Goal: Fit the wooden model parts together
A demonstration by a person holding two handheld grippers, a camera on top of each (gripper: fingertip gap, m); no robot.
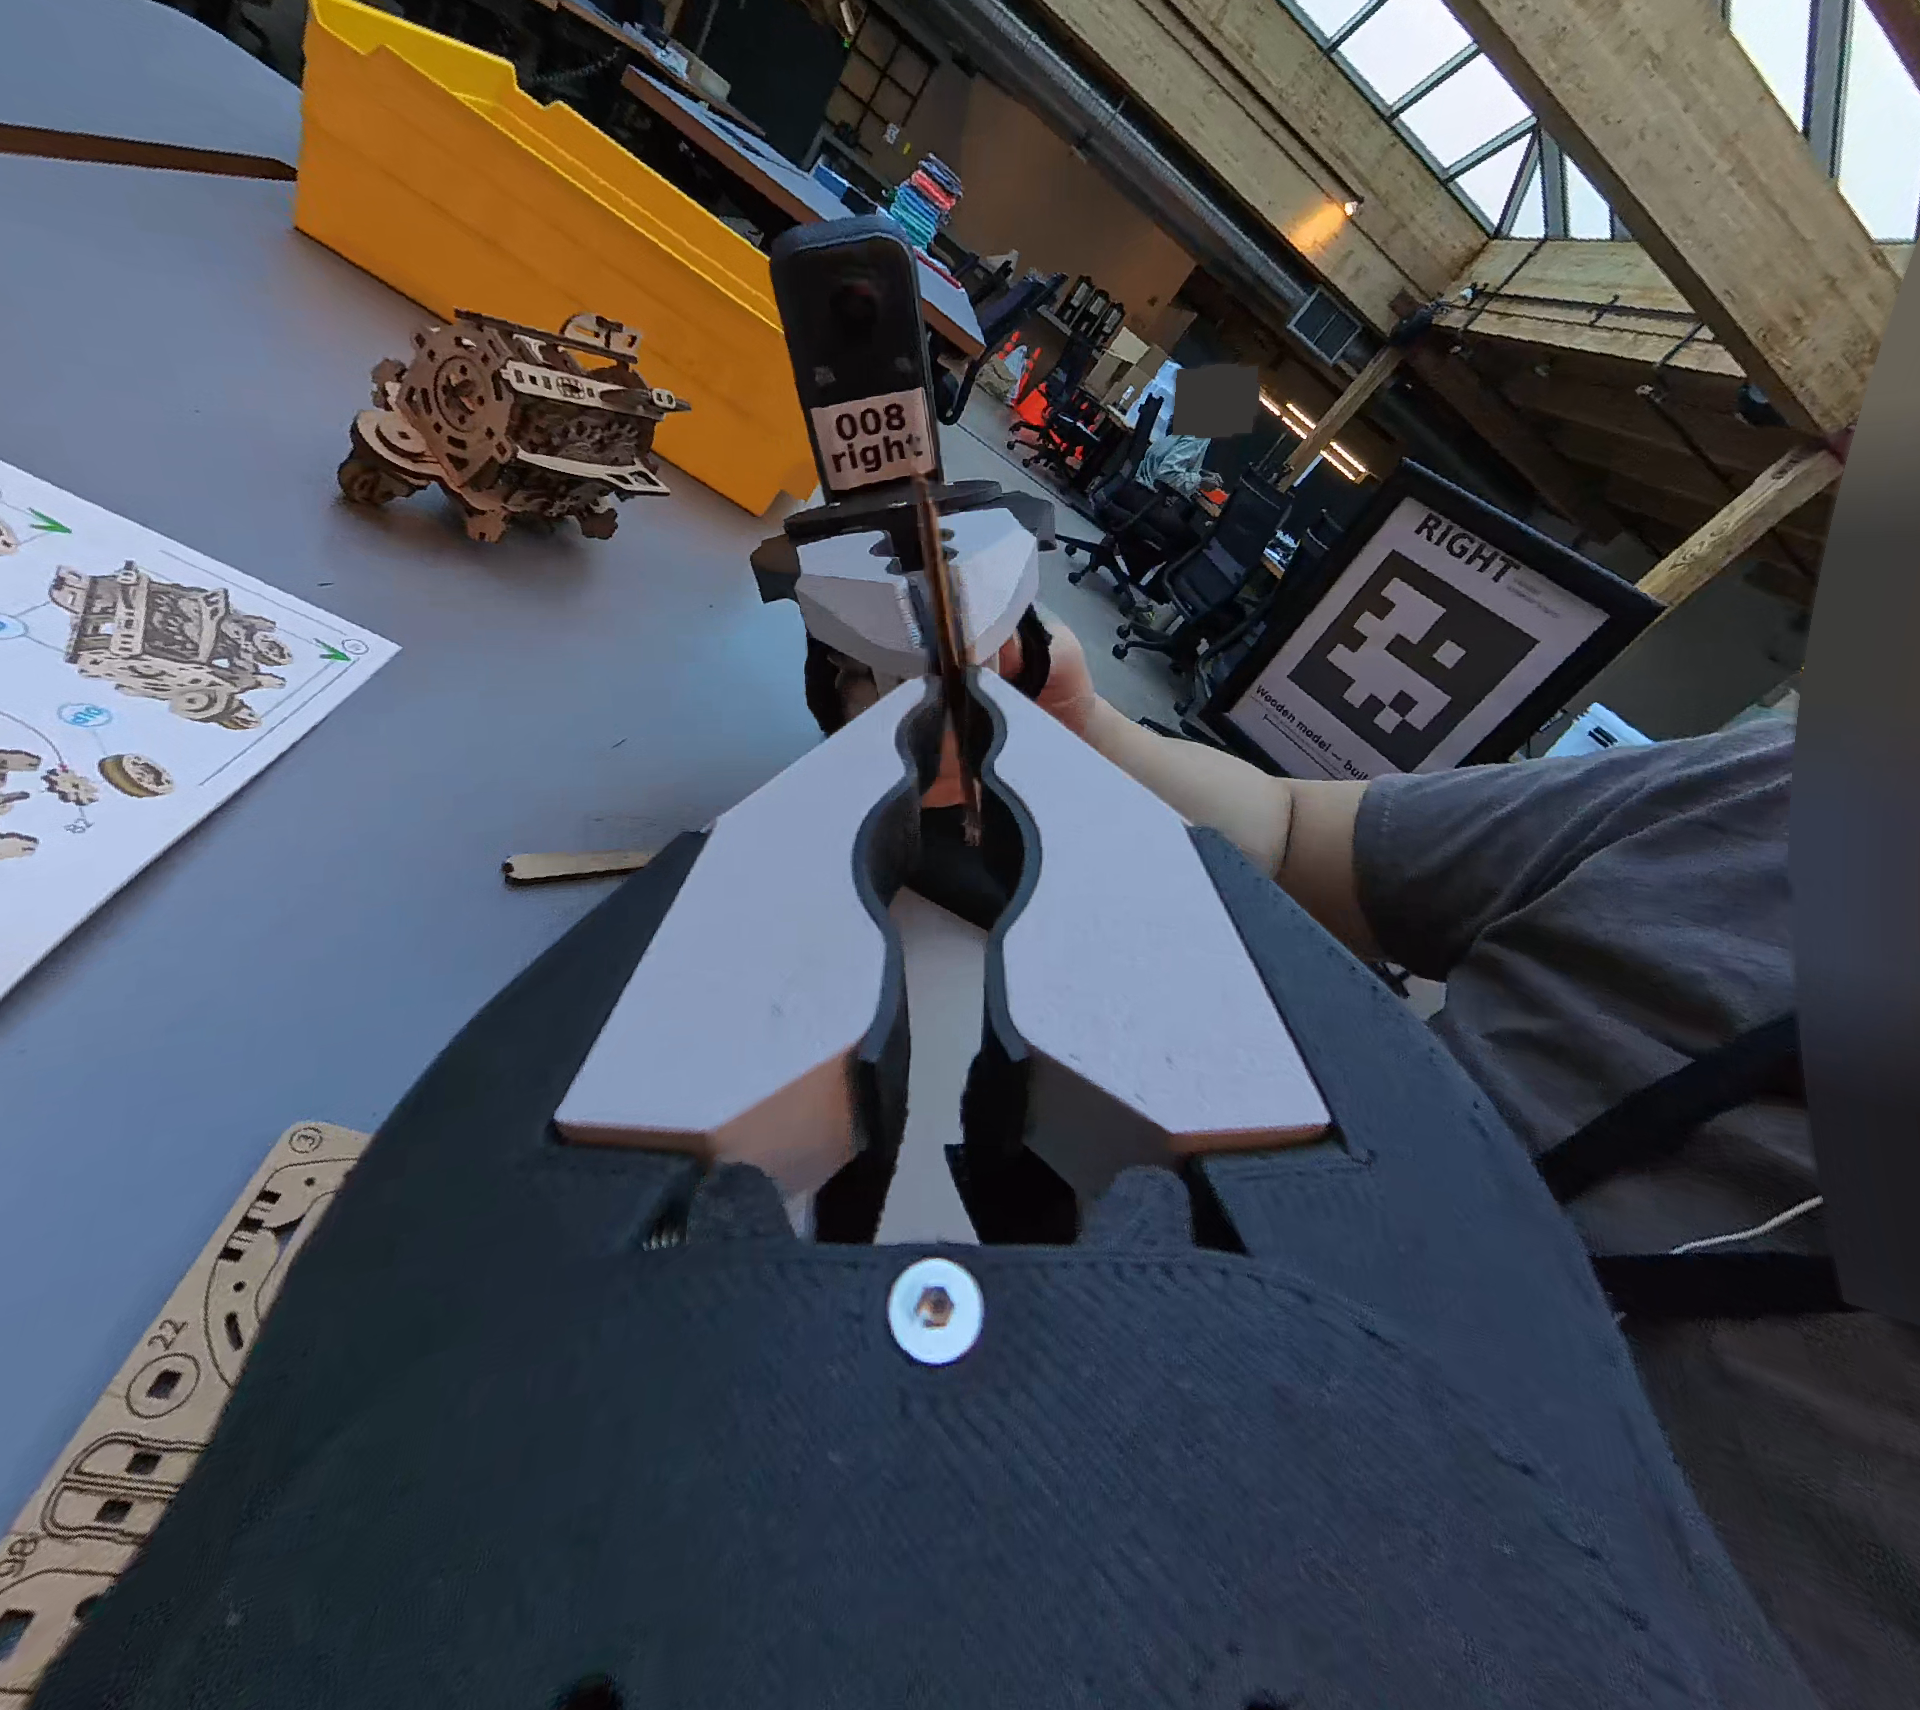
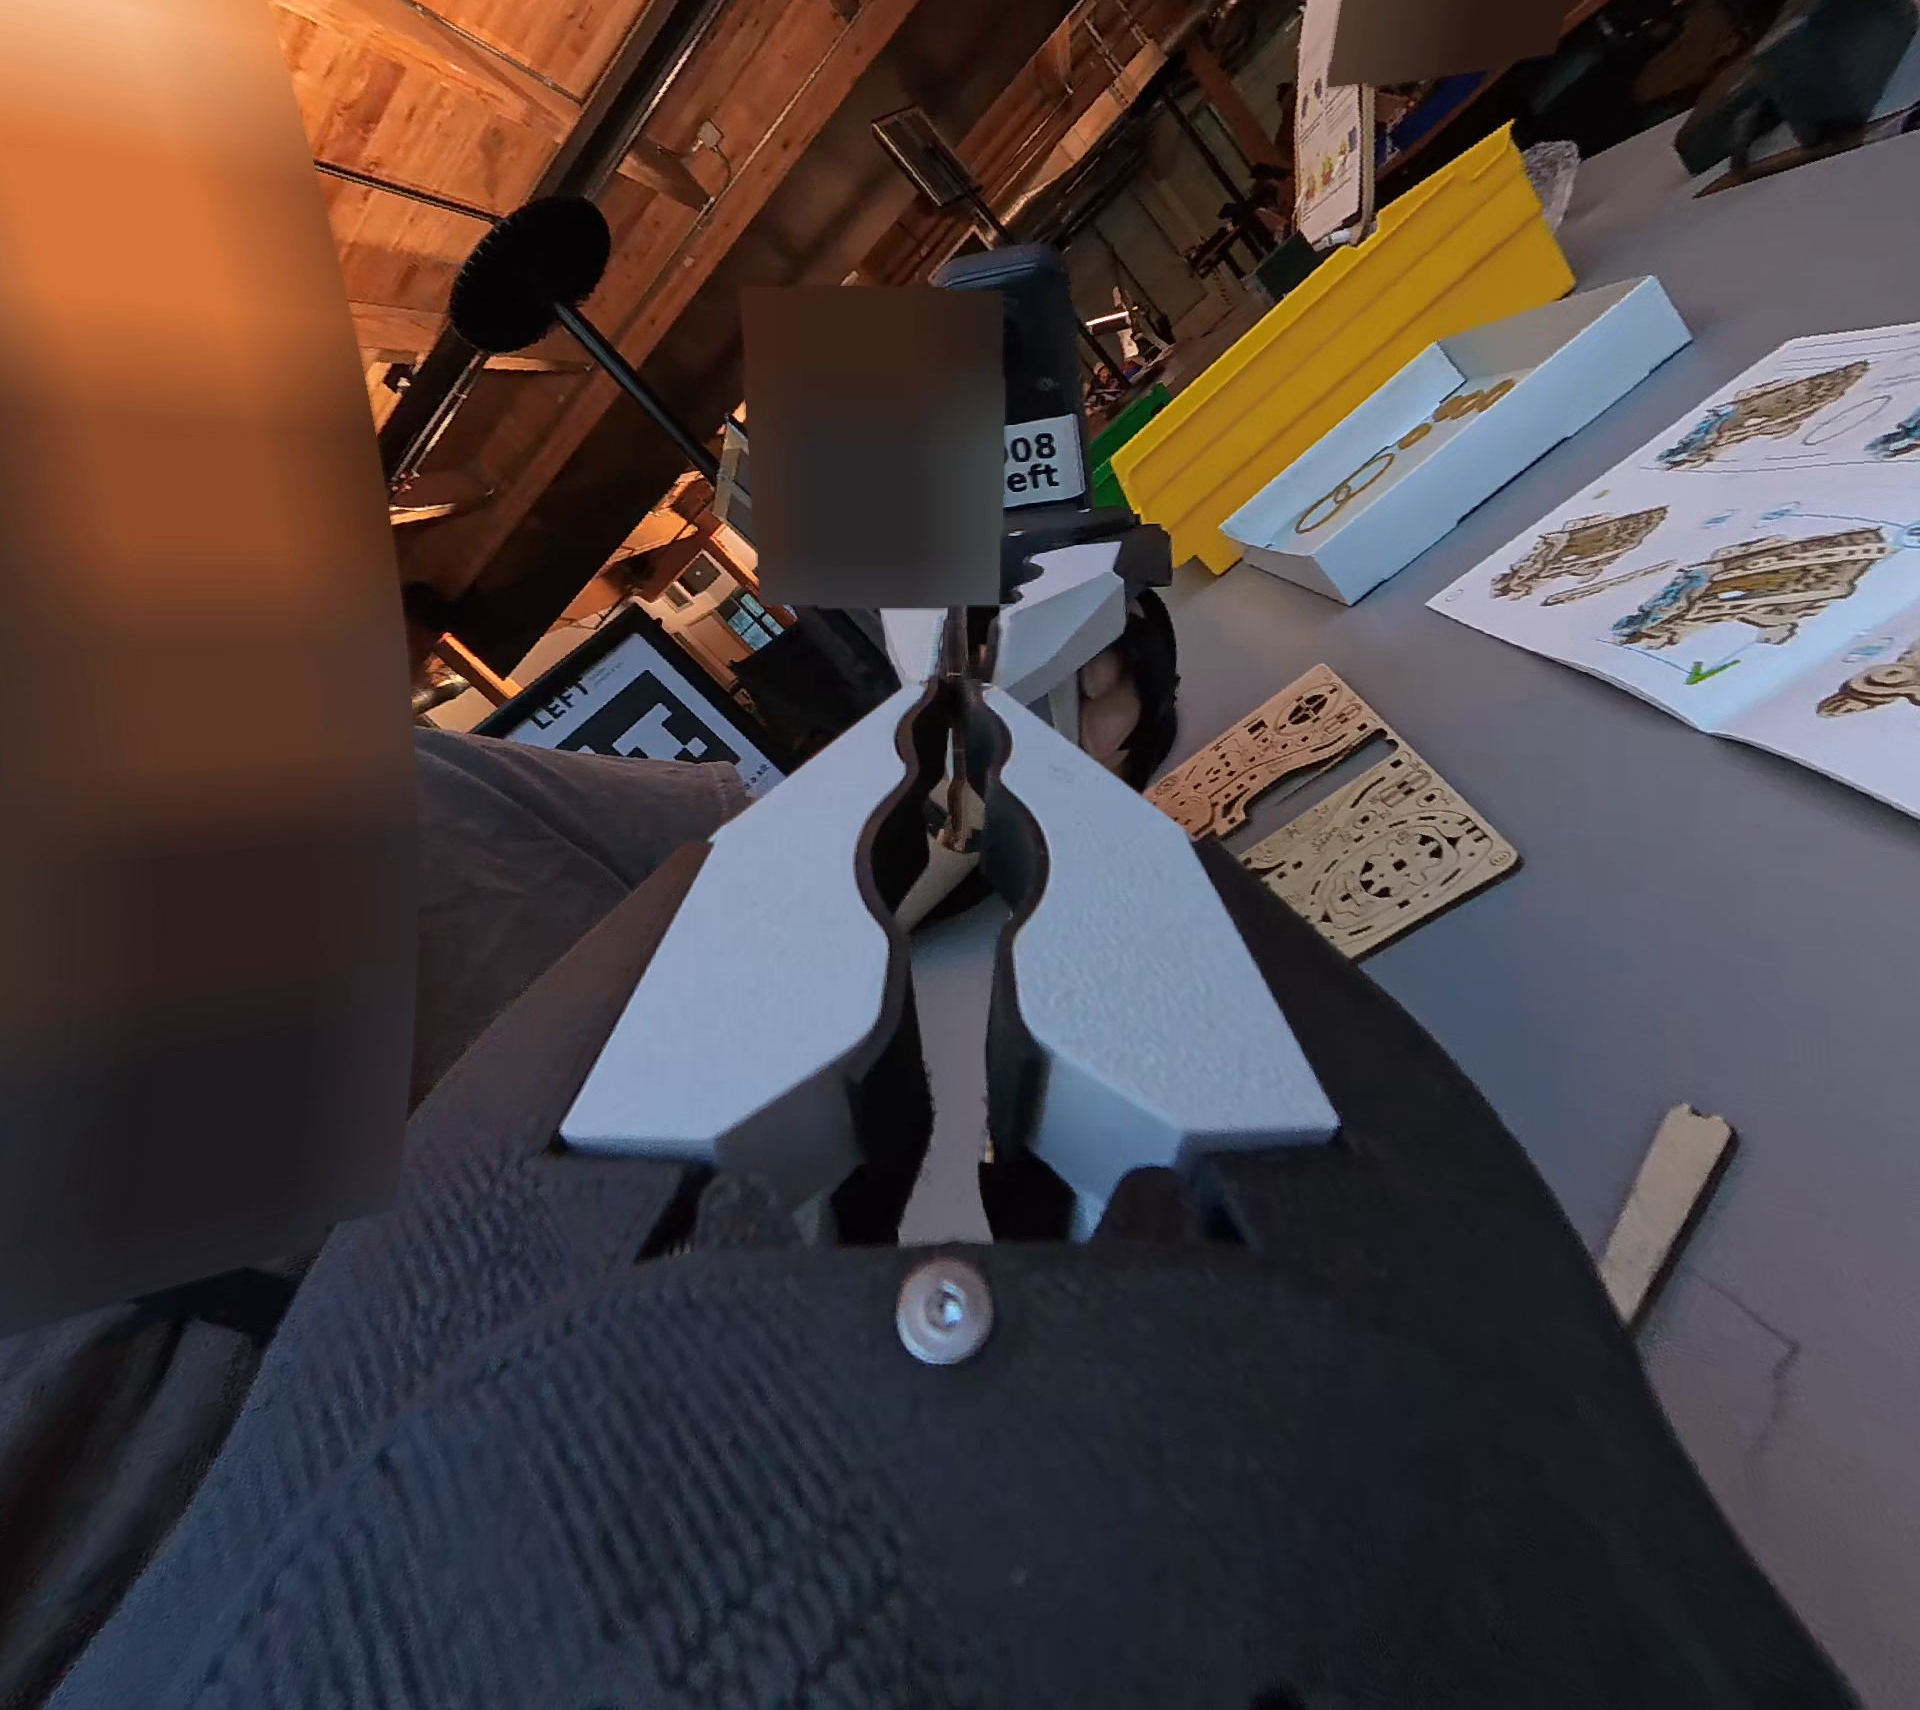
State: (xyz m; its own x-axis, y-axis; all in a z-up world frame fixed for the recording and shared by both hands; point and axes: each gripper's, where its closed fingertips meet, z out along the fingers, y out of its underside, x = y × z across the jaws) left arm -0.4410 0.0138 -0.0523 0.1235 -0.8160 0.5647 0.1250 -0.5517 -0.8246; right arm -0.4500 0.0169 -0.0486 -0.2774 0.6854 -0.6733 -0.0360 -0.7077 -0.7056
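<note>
My two grippers face each other, tip to tip, above the grey table [image 1: 520,725]. A thin flat wooden part [image 1: 940,621], seen edge-on, runs between them. My left gripper [image 1: 951,704] is shut on its near end, which reaches back into the hollow between the fingers. My right gripper [image 1: 920,611] is shut on its far end. In the right wrist view the right gripper [image 2: 954,704] pinches the same thin part [image 2: 961,787], and the left gripper [image 2: 971,621] meets it from beyond. A partly built wooden model [image 1: 509,434] stands on the table to the left.
A yellow bin [image 1: 499,206] stands behind the model. An instruction sheet [image 1: 156,673], a laser-cut wooden parts sheet [image 2: 1351,829], a loose wooden strip [image 2: 1662,1213] and a white box of small parts [image 2: 1455,455] lie on the table. A framed marker sign [image 1: 1423,632] stands at the table's edge. Only a small space, under 4 cm, lies between the two pairs of fingers. The partly built wooden model [image 1: 509,434] is about 20 centimetres from both grippers' fingertips.
</note>
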